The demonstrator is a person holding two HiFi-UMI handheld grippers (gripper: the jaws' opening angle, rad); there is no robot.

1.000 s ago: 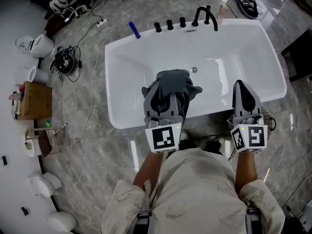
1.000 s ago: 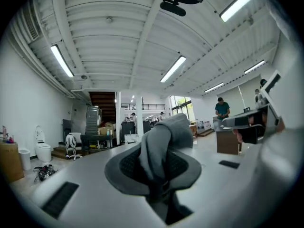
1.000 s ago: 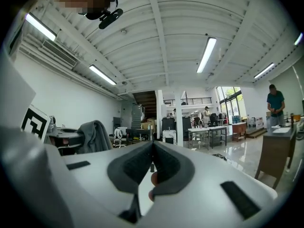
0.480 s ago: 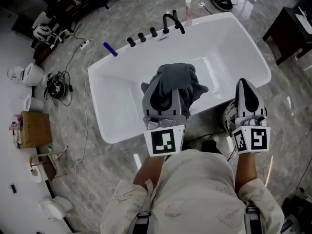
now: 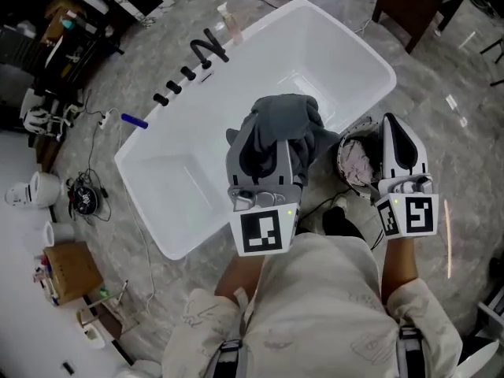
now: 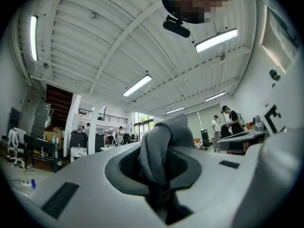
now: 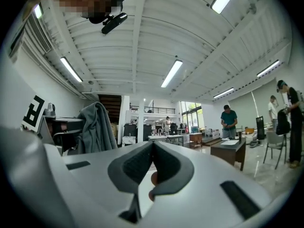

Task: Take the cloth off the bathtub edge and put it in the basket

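Observation:
A dark grey cloth (image 5: pixel 287 124) hangs bunched from my left gripper (image 5: pixel 268 150), which is shut on it and held above the white bathtub's (image 5: pixel 165 242) near edge. In the left gripper view the cloth (image 6: pixel 159 148) is pinched between the jaws and folds over them. My right gripper (image 5: pixel 396 144) is shut with nothing in it, its jaw tips touching in the right gripper view (image 7: pixel 153 148). It hovers over the basket (image 5: pixel 345 152), a round one on the floor beside the tub with pinkish cloth inside. The grey cloth (image 7: pixel 97 127) also shows at the left of the right gripper view.
A black tap (image 5: pixel 208 47) and knobs (image 5: pixel 173 85) line the tub's far rim, with a blue object (image 5: pixel 134 120) beside them. Cables (image 5: pixel 87 199), white pots and a cardboard box (image 5: pixel 69 270) lie on the marble floor at the left. A dark table (image 5: pixel 413 2) stands at the upper right. People stand far off.
The view has swung to the right, so the tub now lies diagonally and the basket has come into sight under the right gripper. The left gripper still holds the cloth lifted.

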